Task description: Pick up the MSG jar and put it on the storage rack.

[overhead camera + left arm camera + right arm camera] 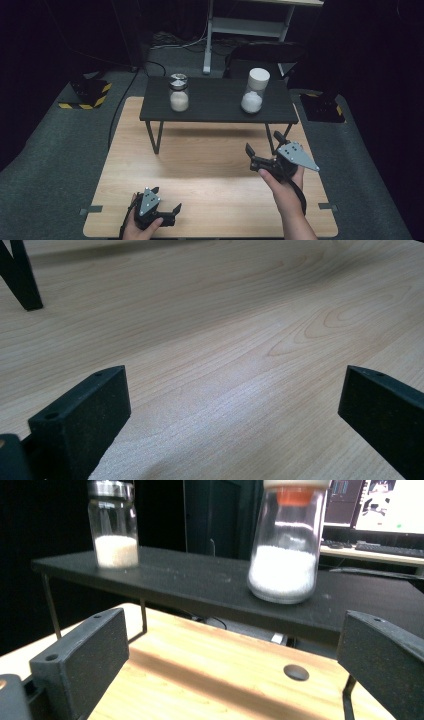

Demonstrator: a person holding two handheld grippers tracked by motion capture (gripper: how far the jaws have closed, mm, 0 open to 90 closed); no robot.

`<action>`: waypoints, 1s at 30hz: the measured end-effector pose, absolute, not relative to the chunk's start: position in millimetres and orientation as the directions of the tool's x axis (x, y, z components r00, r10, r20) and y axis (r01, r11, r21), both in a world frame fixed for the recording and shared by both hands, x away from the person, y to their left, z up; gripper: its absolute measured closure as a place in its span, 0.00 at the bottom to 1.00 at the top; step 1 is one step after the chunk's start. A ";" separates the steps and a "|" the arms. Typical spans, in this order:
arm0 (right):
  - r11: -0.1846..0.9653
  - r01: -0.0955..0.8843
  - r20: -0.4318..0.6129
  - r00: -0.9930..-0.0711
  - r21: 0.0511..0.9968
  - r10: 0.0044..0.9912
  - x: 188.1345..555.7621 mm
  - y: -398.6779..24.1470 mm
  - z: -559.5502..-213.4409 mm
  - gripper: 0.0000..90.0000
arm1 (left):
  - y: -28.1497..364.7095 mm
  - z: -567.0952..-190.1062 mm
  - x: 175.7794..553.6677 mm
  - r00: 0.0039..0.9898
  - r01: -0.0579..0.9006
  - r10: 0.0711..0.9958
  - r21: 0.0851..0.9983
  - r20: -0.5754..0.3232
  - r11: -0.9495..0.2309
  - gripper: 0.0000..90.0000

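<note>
Two glass jars of white grains stand on a low black shelf at the far side of the wooden table. One has a silver lid; the other has a white lid with an orange band under it. My right gripper is held open above the table, in front of the shelf and below the white-lidded jar, with nothing between its jaws. Near the front left edge, my left gripper hovers low over bare wood, open and empty.
The shelf stands on thin black legs. A small dark round mark sits on the wood. On the floor around the table are yellow-and-black striped bases, a white desk frame and a dark chair.
</note>
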State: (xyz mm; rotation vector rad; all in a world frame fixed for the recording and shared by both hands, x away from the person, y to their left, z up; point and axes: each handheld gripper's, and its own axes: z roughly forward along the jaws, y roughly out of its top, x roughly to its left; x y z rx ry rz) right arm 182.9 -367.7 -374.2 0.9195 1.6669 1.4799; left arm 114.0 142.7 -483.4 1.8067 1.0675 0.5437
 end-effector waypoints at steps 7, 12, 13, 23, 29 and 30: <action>0.086 0.075 -0.039 -0.488 0.993 0.872 175.6 -373.0 -388.5 0.00 | 142.3 -483.3 113.8 0.524 0.432 0.848 0.882 -0.077 -0.186 0.00; 0.087 0.099 -0.028 -0.487 0.991 0.873 168.9 -377.9 -402.7 0.00 | 142.3 -483.3 113.6 0.525 0.430 0.848 0.883 -0.075 -0.188 0.00; 0.084 0.104 -0.023 -0.487 0.991 0.873 167.8 -378.6 -404.6 0.00 | 142.2 -483.3 113.6 0.524 0.430 0.848 0.883 -0.075 -0.188 0.00; 0.103 0.158 -0.013 -0.486 0.982 0.874 155.0 -383.5 -429.9 0.00 | 141.8 -483.4 113.0 0.524 0.427 0.848 0.884 -0.071 -0.190 0.00; 0.120 0.192 -0.013 -0.483 0.974 0.876 149.5 -386.1 -441.5 0.00 | 141.7 -483.6 112.8 0.525 0.427 0.848 0.884 -0.072 -0.189 0.00; 0.123 0.201 -0.011 -0.481 0.972 0.877 148.1 -387.0 -445.0 0.00 | 141.7 -483.6 112.8 0.525 0.427 0.848 0.884 -0.072 -0.190 0.00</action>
